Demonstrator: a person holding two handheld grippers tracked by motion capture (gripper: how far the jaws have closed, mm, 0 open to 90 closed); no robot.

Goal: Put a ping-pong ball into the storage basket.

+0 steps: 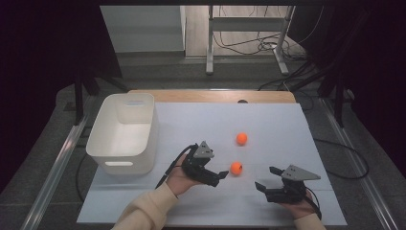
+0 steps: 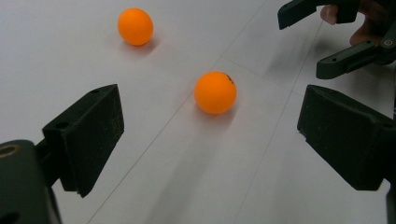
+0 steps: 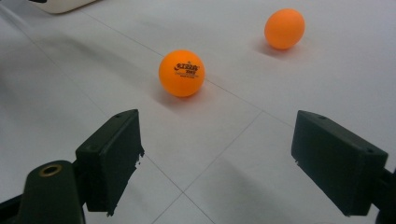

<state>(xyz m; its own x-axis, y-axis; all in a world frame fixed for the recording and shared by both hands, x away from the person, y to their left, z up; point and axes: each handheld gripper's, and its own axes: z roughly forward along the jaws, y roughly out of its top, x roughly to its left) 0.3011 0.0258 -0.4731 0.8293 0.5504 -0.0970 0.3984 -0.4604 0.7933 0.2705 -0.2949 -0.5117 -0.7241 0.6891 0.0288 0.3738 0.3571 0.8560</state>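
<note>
Both claws gape wide and hold nothing. The left claw lies just beside the near orange ball, not touching; the right claw rests apart on the bench.

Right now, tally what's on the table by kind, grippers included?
Orange balls: 2, the near ball and the far ball
White bins: 1, the bin at the table's left
Grippers: 2, the left gripper and the right gripper, both with jaws apart and holding nothing
Total: 5
</note>
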